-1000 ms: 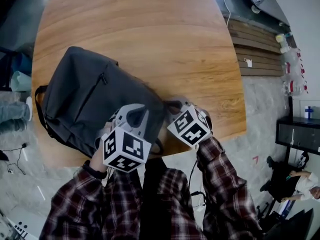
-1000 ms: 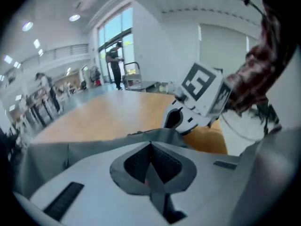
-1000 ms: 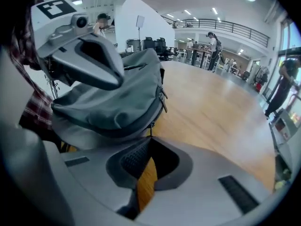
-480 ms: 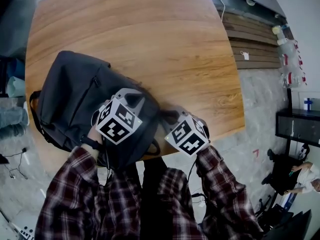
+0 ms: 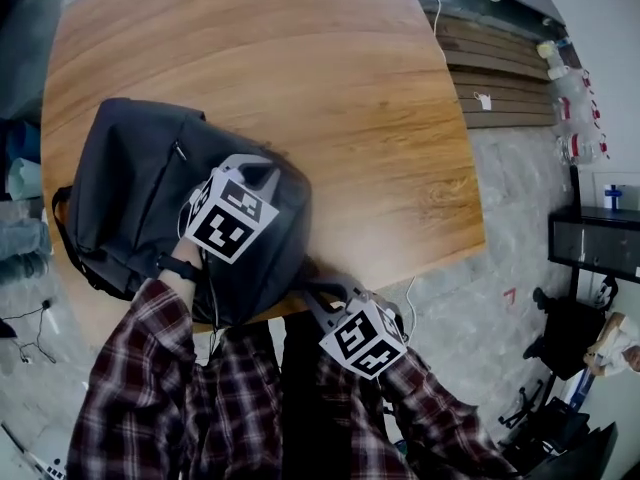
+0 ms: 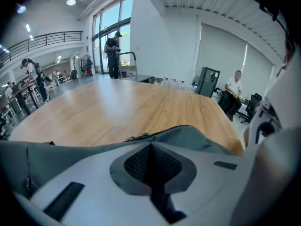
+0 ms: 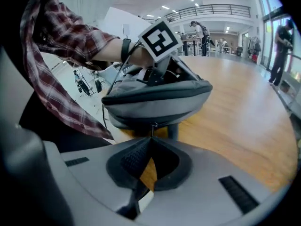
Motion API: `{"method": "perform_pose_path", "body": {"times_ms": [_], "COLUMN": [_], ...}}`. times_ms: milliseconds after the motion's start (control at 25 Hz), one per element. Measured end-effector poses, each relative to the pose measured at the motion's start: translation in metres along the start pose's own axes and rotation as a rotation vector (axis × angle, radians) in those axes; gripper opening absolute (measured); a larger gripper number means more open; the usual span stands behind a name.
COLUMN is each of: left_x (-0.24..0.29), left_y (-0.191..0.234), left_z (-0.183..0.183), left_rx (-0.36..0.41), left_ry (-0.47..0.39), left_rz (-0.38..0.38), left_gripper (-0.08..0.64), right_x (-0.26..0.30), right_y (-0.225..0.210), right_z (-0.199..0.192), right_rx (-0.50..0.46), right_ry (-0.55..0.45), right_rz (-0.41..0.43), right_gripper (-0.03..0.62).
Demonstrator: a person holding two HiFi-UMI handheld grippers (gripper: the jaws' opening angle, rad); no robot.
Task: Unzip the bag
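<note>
A dark grey backpack lies on the left of the round wooden table, its near end over the front edge. My left gripper rests on top of the bag, its jaws shut and pinching a fold of the fabric beside the zipper line. My right gripper sits at the table's front edge below the bag's end. In the right gripper view its jaws are shut on the small metal zipper pull hanging from the bag's end.
A bag strap hangs off the table's left edge. A grey loop hangs from the bag next to the zipper pull. Wooden floor slats and bottles lie to the right. People stand far off in the hall.
My left gripper has moved up and away from me onto the top of the bag. My right gripper has drawn back toward me, past the table's front edge.
</note>
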State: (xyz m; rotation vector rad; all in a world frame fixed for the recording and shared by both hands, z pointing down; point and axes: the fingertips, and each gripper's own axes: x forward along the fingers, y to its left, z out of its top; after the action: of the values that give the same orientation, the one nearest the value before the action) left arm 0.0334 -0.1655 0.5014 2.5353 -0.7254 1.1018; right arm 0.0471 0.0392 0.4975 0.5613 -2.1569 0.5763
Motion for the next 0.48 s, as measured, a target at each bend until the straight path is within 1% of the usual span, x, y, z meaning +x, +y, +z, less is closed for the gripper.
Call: {"method": "perform_pose_path", "body": {"times_ms": [80, 160, 240, 320, 360, 400, 440, 480], "left_x": [0.003, 0.005, 0.001, -0.011, -0.02, -0.029, -0.038, -0.046], "left_y": [0.012, 0.022, 0.033, 0.045, 0.049, 0.051, 0.049, 0.044], "left_z": [0.004, 0.008, 0.012, 0.015, 0.013, 0.01, 0.004, -0.003], "left_rx": [-0.037, -0.085, -0.134, -0.169, -0.166, -0.145, -0.105, -0.048], "left_ry": [-0.005, -0.009, -0.03, -0.062, -0.068, -0.066, -0.056, -0.039], "left_rz": [0.034, 0.062, 0.095, 0.151, 0.173, 0.181, 0.178, 0.168], "left_gripper": [0.009, 0.009, 0.009, 0.009, 0.009, 0.009, 0.009, 0.009], "right_x": [0.002, 0.004, 0.003, 0.001, 0.0, -0.002, -0.004, -0.006], "right_y": [0.016, 0.023, 0.014, -0.007, -0.019, -0.033, -0.047, -0.061], "right_z": [0.002, 0.003, 0.004, 0.004, 0.005, 0.005, 0.006, 0.008], "right_rx": [0.003, 0.0, -0.016, -0.039, -0.045, -0.049, -0.051, -0.054], "right_ry": [-0.01, -0.023, -0.031, -0.032, -0.032, -0.034, -0.035, -0.037], "right_rz": [0.023, 0.016, -0.028, -0.077, -0.099, -0.12, -0.141, -0.162], "right_gripper": [0.011, 0.011, 0.011, 0.011, 0.011, 0.011, 0.011, 0.011]}}
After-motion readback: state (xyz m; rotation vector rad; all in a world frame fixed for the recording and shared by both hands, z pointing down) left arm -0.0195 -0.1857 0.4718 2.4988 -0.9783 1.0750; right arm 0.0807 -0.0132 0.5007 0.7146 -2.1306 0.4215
